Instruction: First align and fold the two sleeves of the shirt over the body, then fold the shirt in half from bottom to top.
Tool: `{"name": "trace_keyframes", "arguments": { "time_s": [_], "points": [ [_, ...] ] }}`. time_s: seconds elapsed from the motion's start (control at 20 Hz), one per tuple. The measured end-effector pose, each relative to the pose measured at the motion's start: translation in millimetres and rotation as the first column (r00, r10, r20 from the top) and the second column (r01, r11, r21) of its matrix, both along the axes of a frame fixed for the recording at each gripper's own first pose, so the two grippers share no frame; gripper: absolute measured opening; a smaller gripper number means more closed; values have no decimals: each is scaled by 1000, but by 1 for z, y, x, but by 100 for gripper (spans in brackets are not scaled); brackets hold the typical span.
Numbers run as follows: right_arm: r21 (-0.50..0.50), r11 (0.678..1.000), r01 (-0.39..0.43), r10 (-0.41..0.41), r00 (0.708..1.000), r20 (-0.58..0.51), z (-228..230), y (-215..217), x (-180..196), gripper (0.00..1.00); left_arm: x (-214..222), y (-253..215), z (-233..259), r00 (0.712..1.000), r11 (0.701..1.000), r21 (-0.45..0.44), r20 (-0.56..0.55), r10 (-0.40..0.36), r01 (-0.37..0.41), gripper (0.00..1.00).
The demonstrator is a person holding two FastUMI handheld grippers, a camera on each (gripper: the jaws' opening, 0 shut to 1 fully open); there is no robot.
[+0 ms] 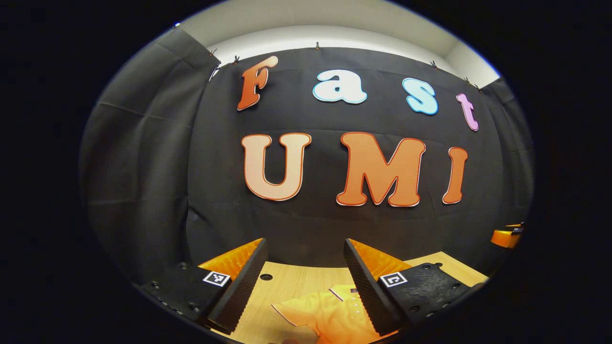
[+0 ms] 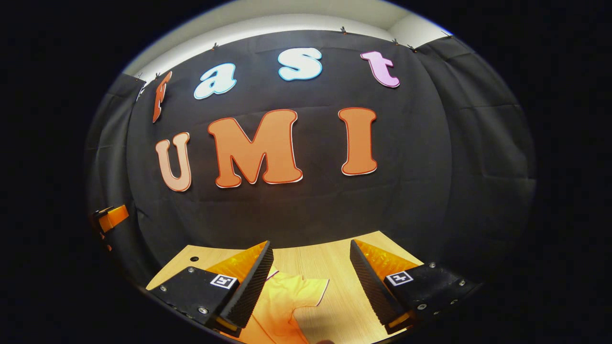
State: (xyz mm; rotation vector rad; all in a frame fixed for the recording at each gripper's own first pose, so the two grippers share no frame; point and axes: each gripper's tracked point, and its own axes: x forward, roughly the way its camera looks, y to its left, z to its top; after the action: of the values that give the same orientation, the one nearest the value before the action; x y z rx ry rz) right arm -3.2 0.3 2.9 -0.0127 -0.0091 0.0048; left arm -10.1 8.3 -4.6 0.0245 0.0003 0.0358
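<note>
An orange polo shirt (image 1: 330, 313) lies flat on the wooden table (image 1: 296, 279), its collar and one short sleeve showing low in the left gripper view. My left gripper (image 1: 303, 267) hangs above it, open, with nothing between its fingers. In the right gripper view the shirt's other sleeve (image 2: 296, 291) spreads out on the table (image 2: 325, 260) below my right gripper (image 2: 311, 270), which is open and holds nothing. Most of the shirt's body is hidden below both views.
The black cloth wall stands right behind the table's far edge. A small round hole (image 1: 266, 276) is in the tabletop near the left fingers. The other gripper's tip (image 1: 507, 236) shows at the right edge of the left gripper view, and likewise (image 2: 111, 217) at the left of the right one.
</note>
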Motion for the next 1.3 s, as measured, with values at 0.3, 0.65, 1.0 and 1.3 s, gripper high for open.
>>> {"name": "trace_keyframes", "arguments": {
  "time_s": [0.3, 0.65, 1.0, 1.3],
  "points": [
    [-3, 1000, 20, -20, 1000, 12, 4, -6, -2, 98, -3, -1, -2, 1000, 1000, 4, -1, 2, -2, 98],
    [25, 1000, 6, -6, 1000, -5, 12, -1, 10, 97, -4, 4, -2, 1000, 1000, 11, 0, 1, -1, 98],
    [8, 1000, -5, 6, 987, -161, -14, 4, 59, 98, -1, 19, -10, 1000, 1000, 13, -9, 7, -6, 98],
    [-12, 1000, 11, -15, 939, -345, -54, 8, 116, 98, 0, 50, -24, 998, 999, 28, -33, 44, -43, 98]
  ]
}}
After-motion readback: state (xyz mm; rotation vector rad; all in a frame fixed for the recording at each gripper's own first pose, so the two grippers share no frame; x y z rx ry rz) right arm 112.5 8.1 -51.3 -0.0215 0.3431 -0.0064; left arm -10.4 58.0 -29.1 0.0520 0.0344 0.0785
